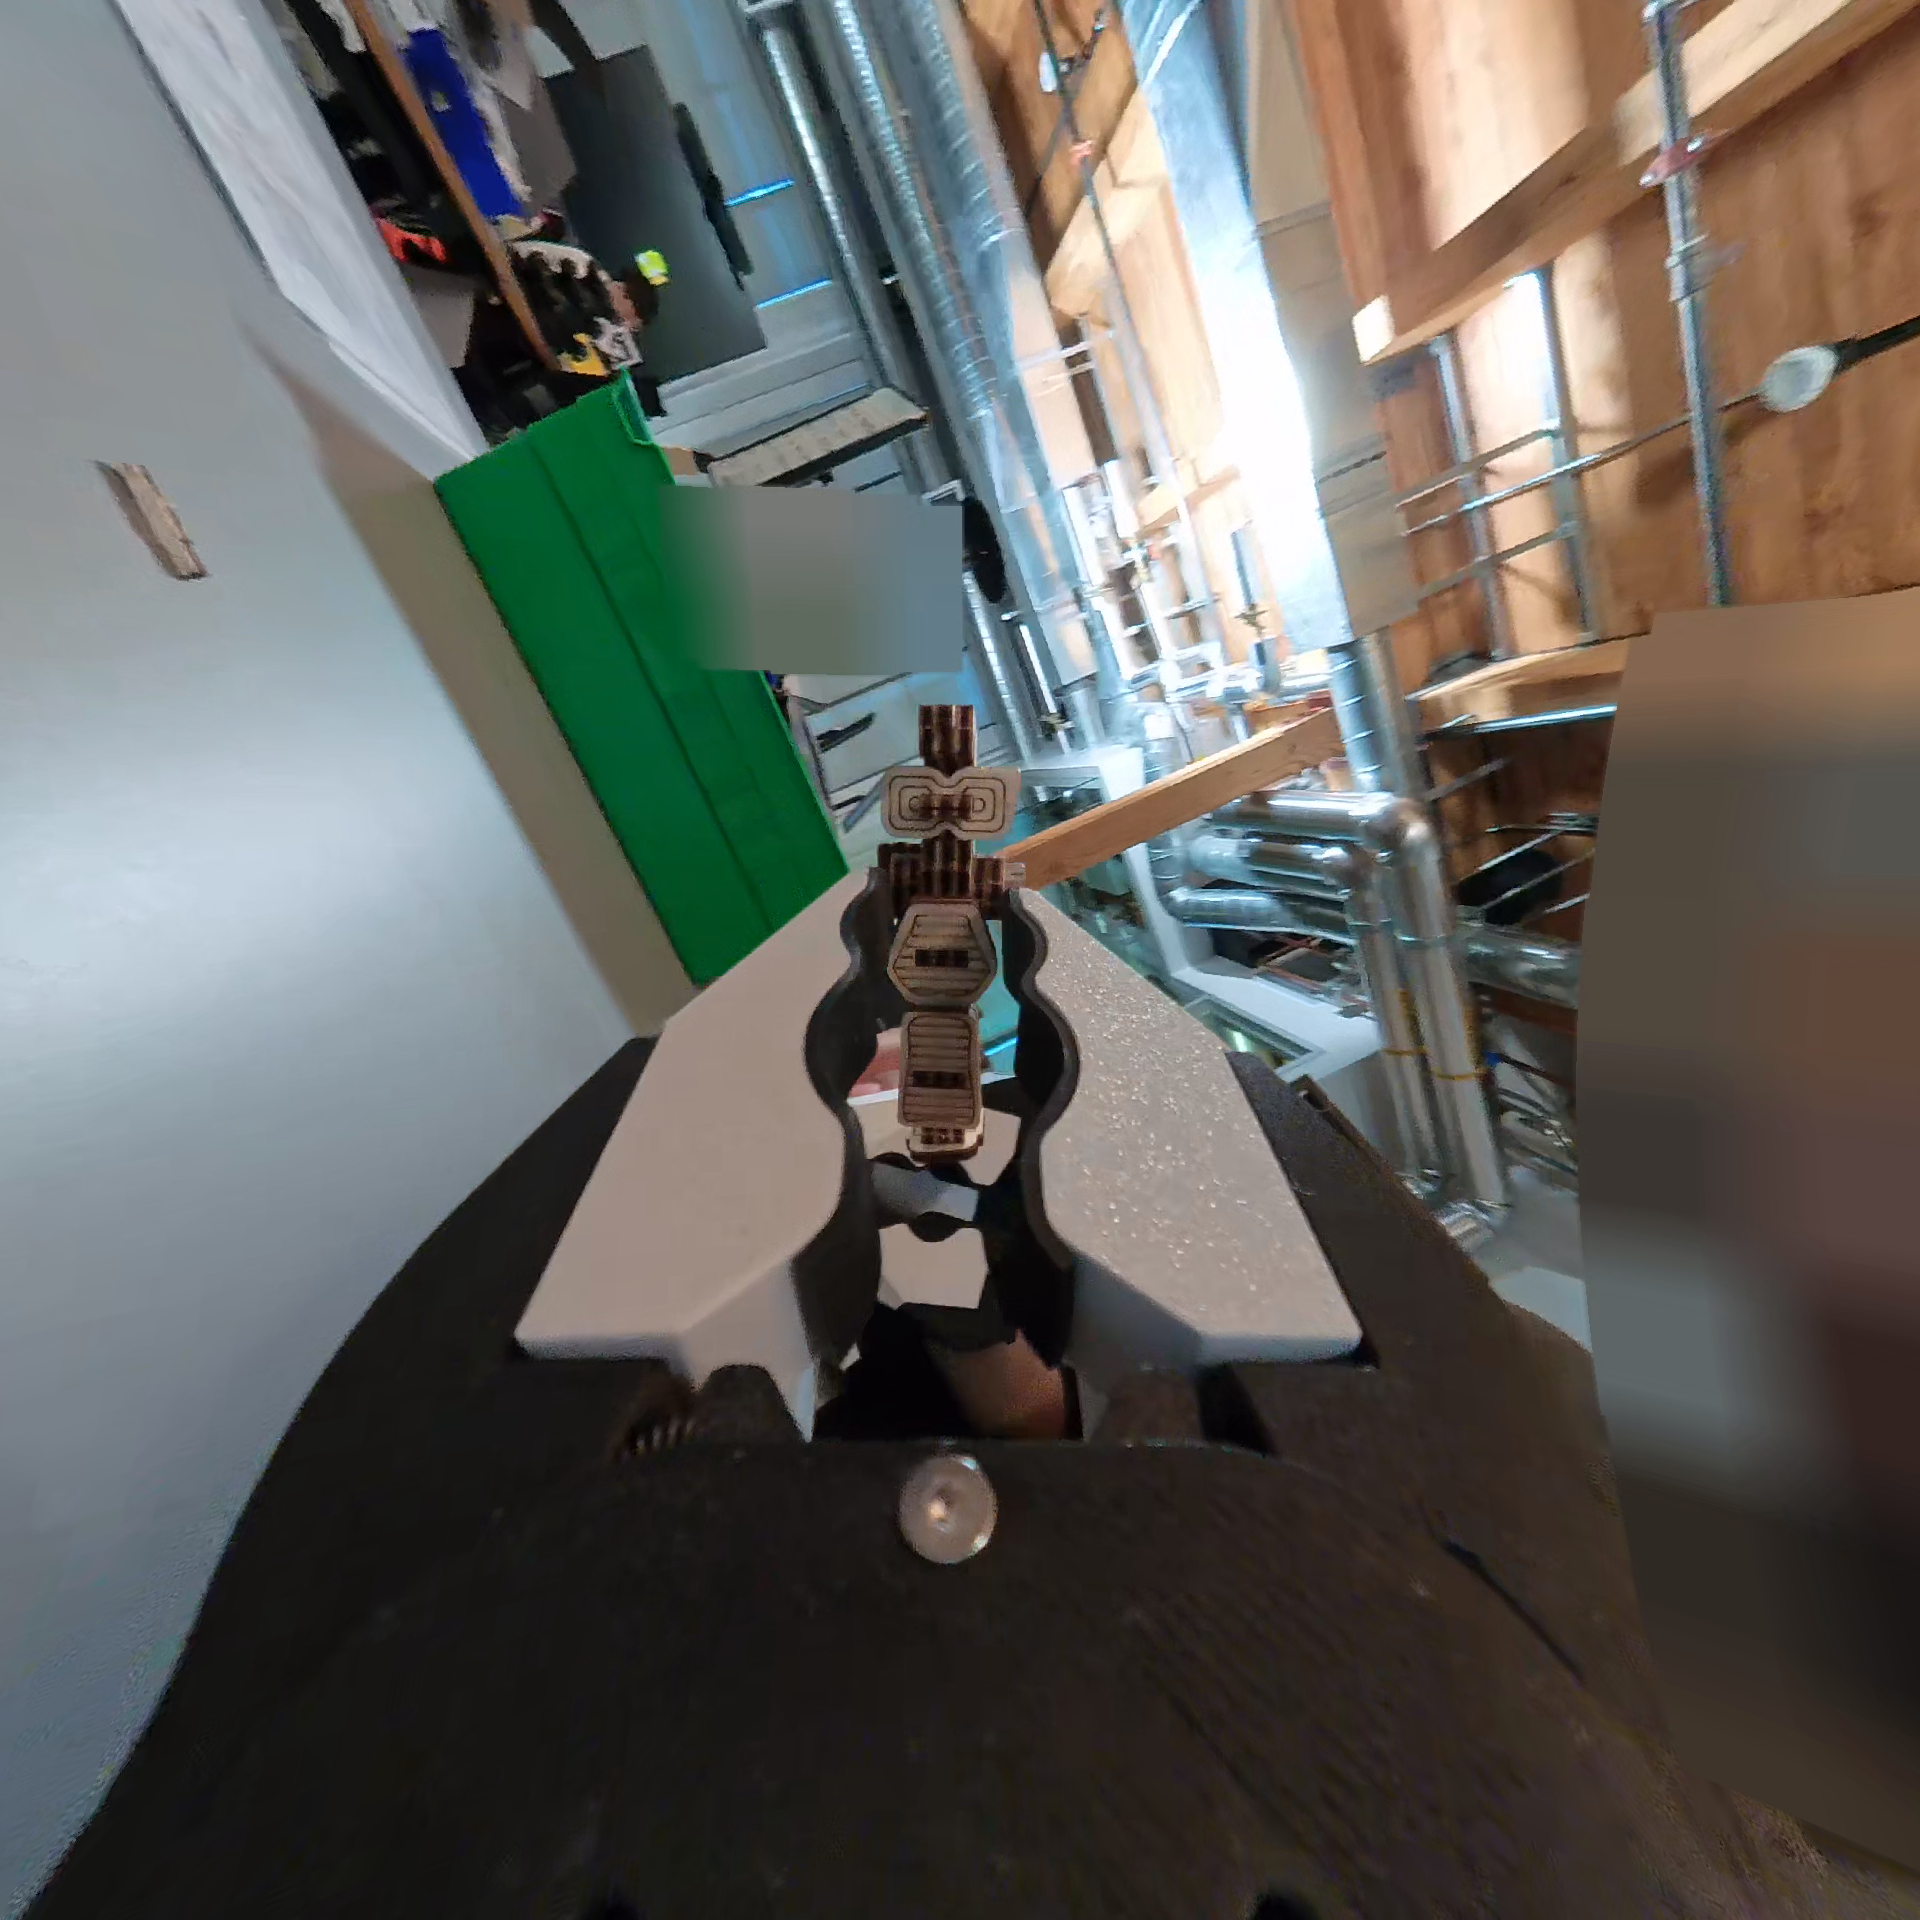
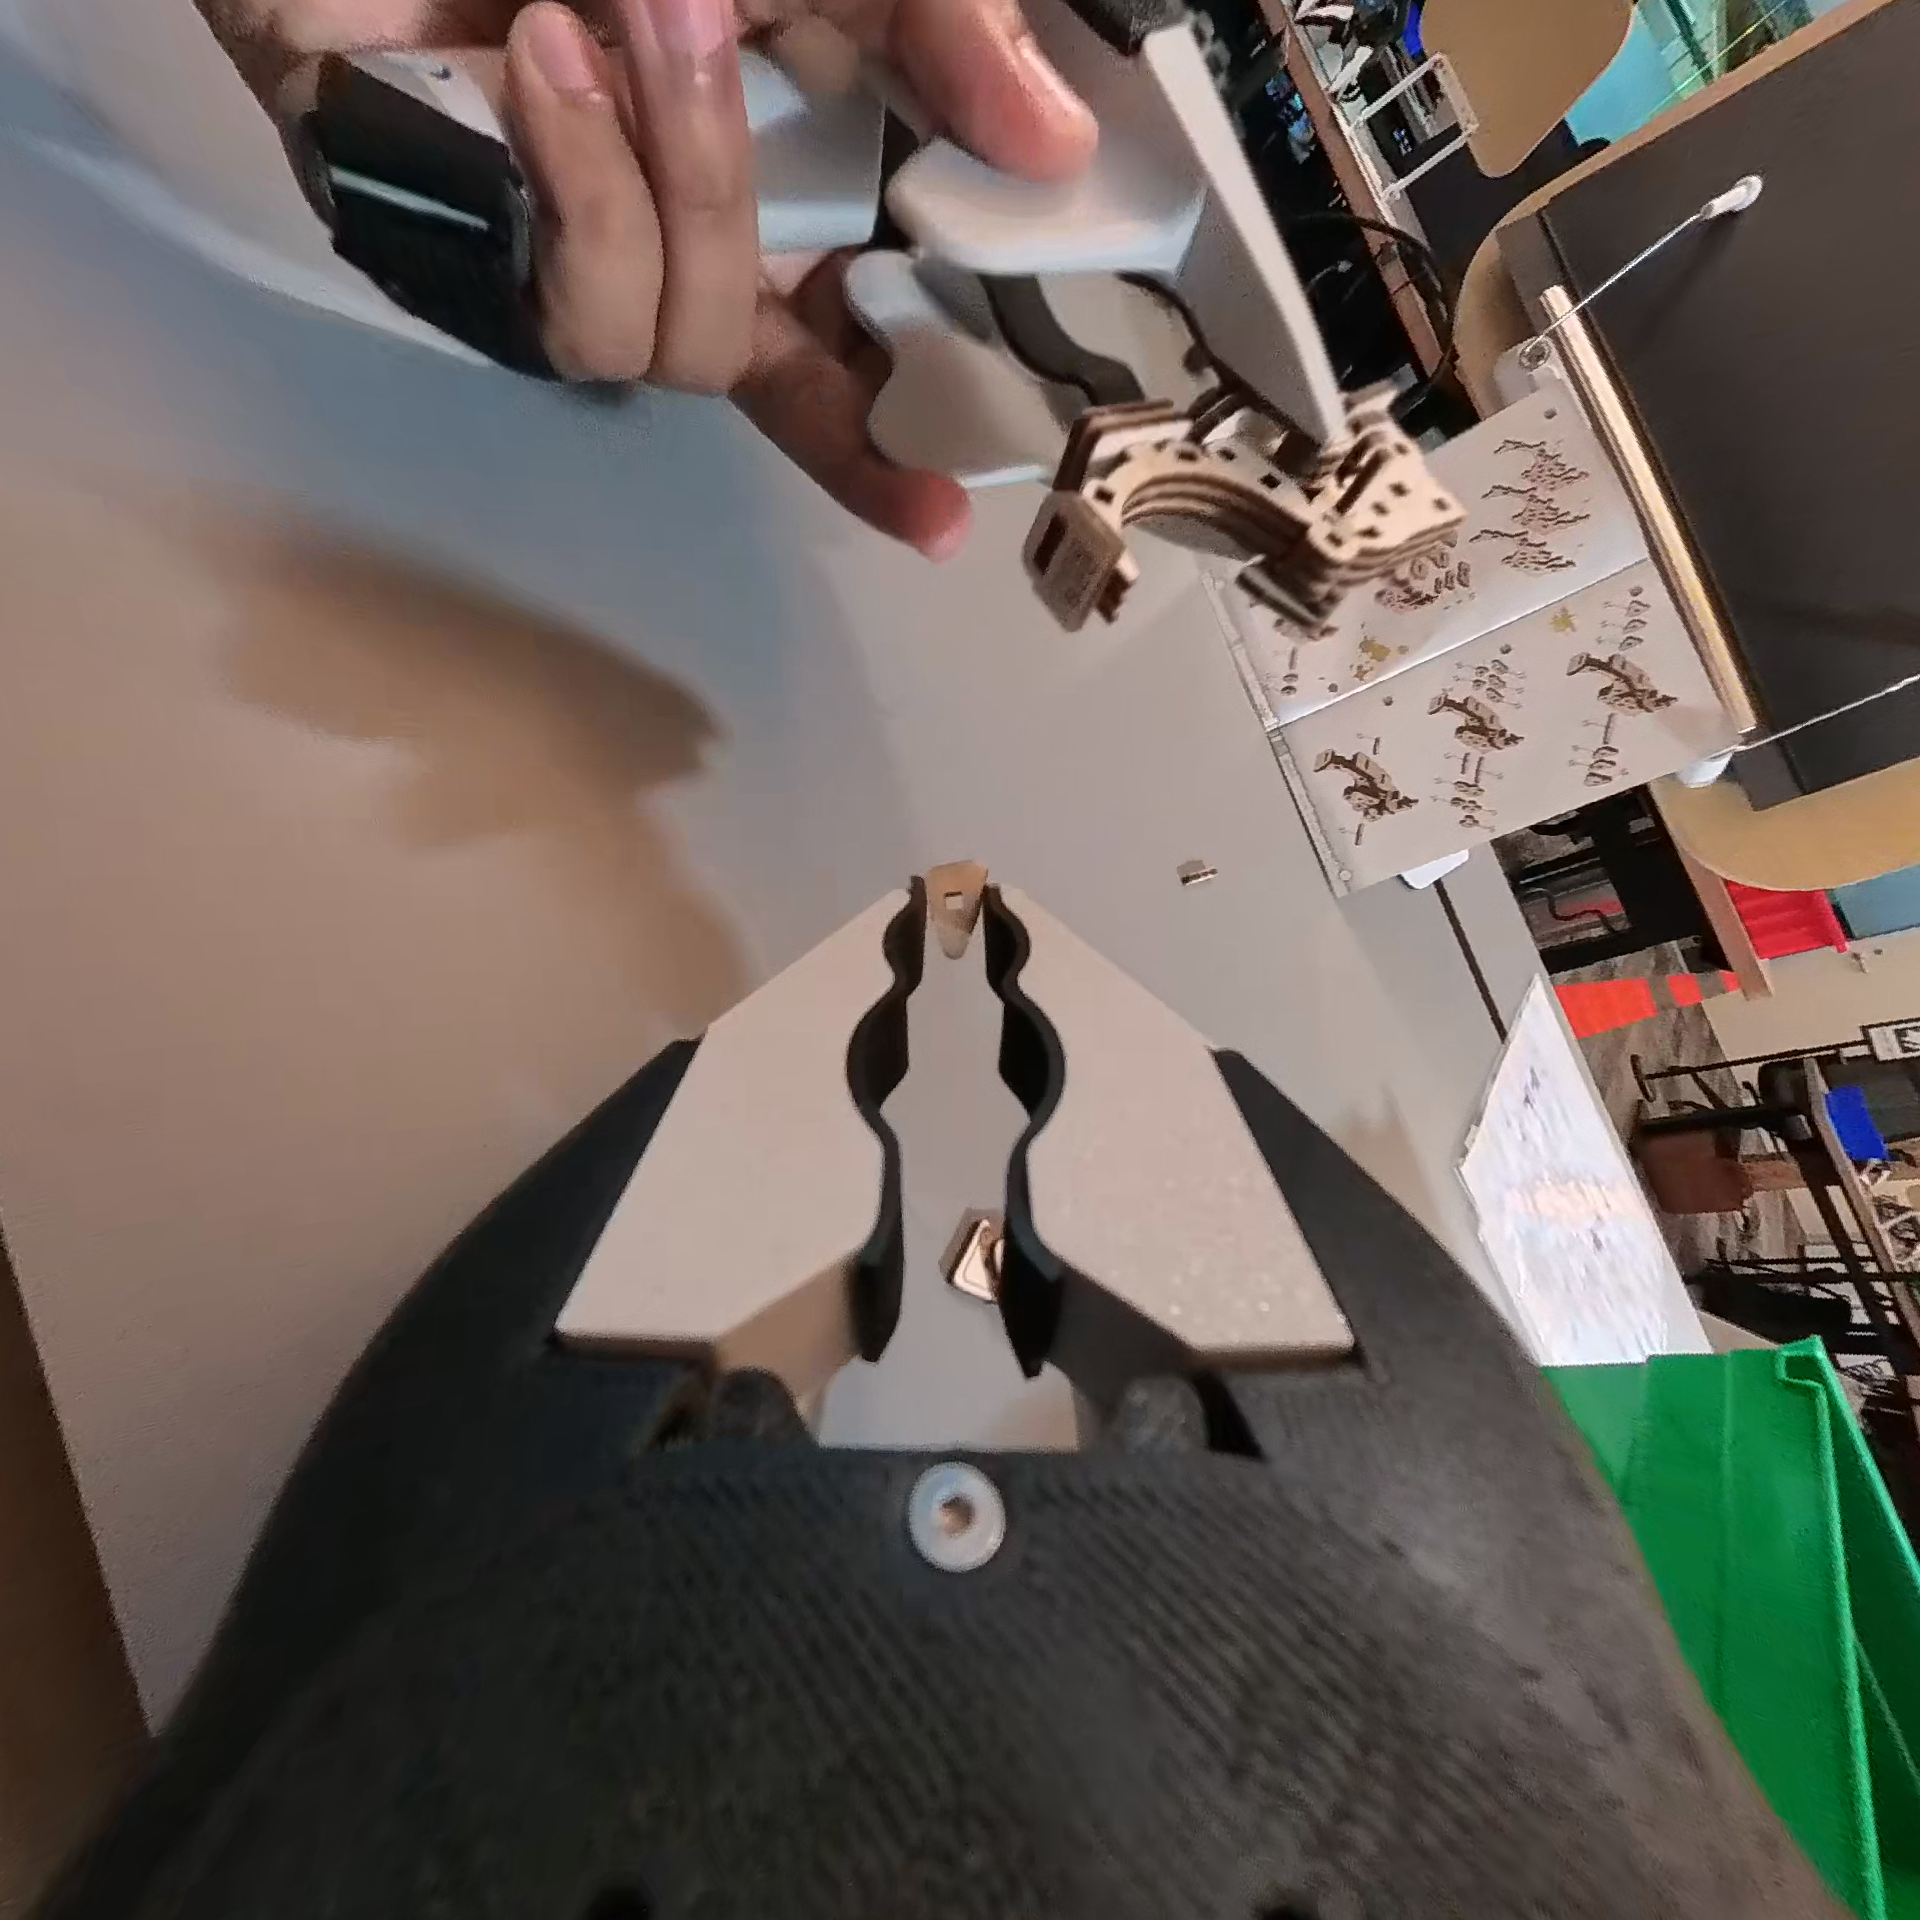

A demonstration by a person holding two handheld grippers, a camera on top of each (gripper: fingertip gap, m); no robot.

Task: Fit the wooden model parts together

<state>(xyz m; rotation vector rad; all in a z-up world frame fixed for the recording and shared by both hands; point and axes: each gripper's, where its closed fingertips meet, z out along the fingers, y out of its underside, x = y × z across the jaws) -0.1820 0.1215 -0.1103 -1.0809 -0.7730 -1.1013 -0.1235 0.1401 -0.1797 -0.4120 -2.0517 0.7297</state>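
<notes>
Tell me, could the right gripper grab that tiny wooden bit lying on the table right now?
Probably not yet: the right gripper already pinches a small wooden part, though the path to the tiny wooden bit looks free.

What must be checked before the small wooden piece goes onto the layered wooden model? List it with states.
1. Left gripper shut on the layered laser-cut wooden model: ok.
2. Right gripper pinching the small tan wooden piece at its tips: ok.
3. Model and piece apart, not yet mated: ok.
4. Piece lined up with its slot: cannot tell.
5. Loose small wooden bit on the grey table out of the path: ok.
</notes>
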